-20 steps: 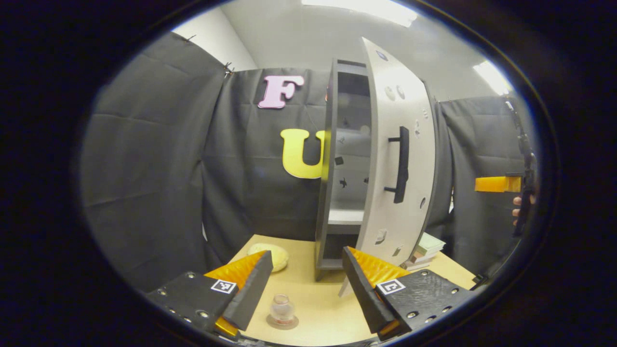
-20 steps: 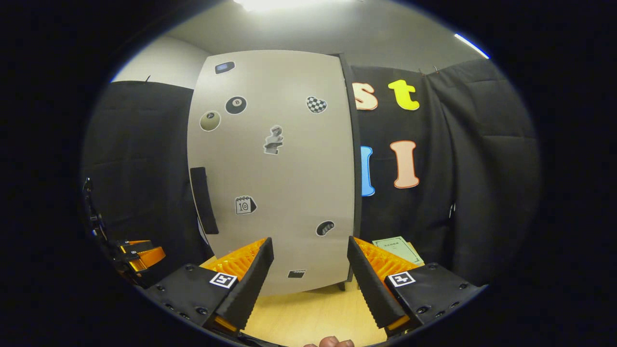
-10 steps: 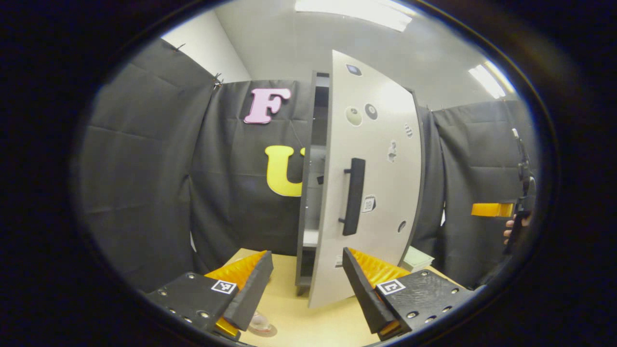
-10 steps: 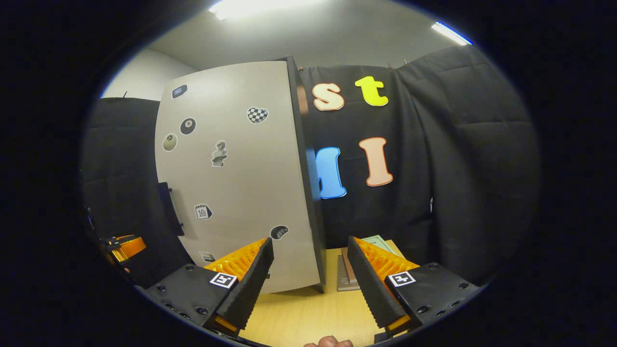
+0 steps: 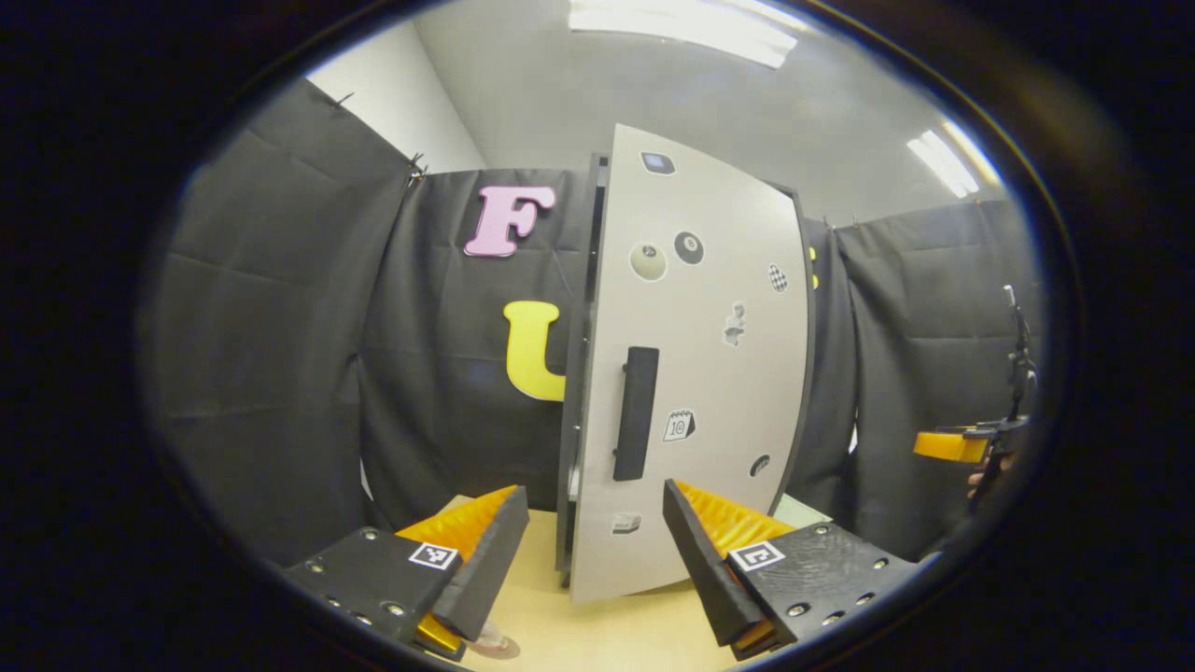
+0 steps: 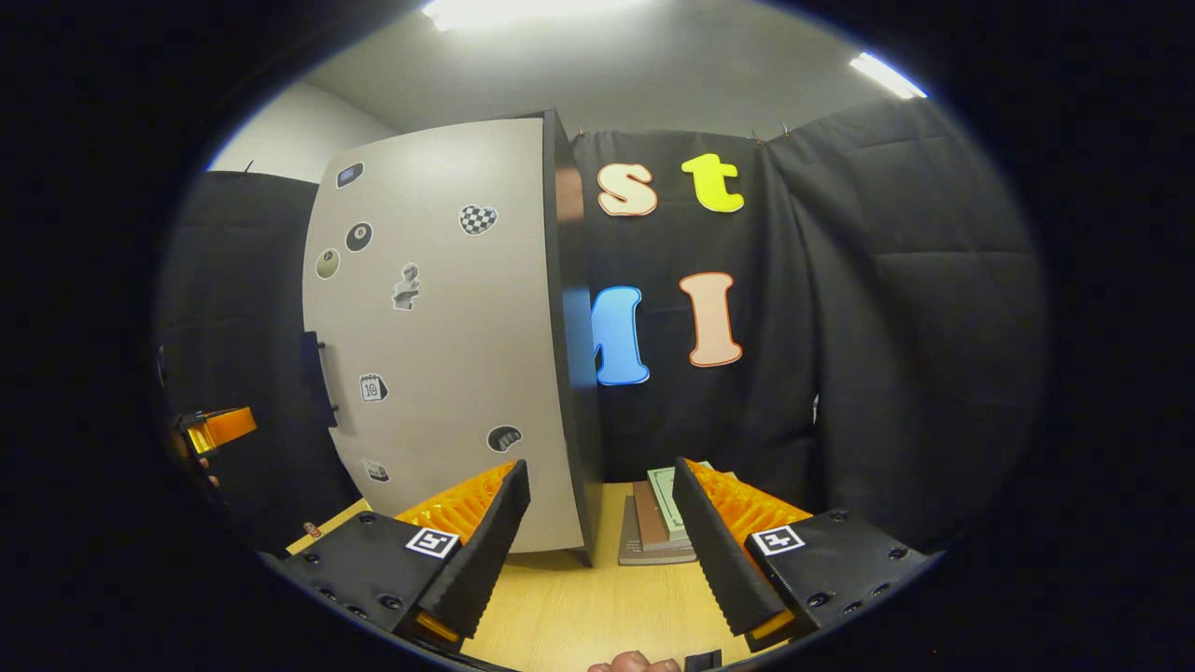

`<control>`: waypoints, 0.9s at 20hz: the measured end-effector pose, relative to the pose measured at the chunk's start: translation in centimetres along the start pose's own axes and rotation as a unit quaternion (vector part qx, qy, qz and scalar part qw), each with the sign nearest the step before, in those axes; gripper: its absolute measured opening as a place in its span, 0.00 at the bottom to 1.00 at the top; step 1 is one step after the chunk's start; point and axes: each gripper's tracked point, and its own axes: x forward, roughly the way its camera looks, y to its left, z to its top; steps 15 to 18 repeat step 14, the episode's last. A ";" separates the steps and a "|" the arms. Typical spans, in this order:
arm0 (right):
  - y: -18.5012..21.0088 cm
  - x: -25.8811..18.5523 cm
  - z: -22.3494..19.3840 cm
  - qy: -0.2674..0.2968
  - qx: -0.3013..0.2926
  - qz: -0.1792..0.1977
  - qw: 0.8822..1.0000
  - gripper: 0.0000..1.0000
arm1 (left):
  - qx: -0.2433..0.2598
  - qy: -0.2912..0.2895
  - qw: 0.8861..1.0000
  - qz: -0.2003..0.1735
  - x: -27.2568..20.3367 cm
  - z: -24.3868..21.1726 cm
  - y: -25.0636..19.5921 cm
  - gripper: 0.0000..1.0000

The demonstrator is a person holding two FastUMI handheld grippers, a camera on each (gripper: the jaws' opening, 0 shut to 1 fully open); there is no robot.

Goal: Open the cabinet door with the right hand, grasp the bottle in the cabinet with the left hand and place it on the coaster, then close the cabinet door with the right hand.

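The cabinet's pale door [image 5: 709, 373], dotted with stickers, stands almost shut, with a thin dark gap left on the side of its black handle [image 5: 637, 413]. My left gripper [image 5: 588, 560] is open and holds nothing, in front of the door's lower edge. A sliver of the coaster [image 5: 487, 643] peeks out beside its left finger, which hides whatever stands on it. In the right gripper view the door [image 6: 439, 336] and the cabinet's dark side [image 6: 568, 327] fill the left half. My right gripper [image 6: 602, 551] is open and touches nothing, over the wooden table [image 6: 560, 616].
A small stack of books [image 6: 658, 518] lies on the table just right of the cabinet. Black cloth walls close in all around. The right gripper [image 5: 962, 444] hangs far right in the left gripper view; the left gripper [image 6: 217, 427] shows far left in the right gripper view.
The door has swung from half open to almost shut. My right gripper has drawn back off it to the right. The bottle and coaster have slid under my left finger as that view rose.
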 end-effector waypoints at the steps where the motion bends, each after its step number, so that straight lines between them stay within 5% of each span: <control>1: -0.2 0.0 0.1 -0.002 -0.001 -0.002 1.000 0.98 | 0.005 -0.001 1.000 0.001 -0.1 0.0 0.1 0.89; 18: 0.2 -1.2 0.2 -0.036 0.002 -0.034 0.999 0.92 | -0.005 -0.019 1.000 0.001 -1.3 -1.2 1.9 0.89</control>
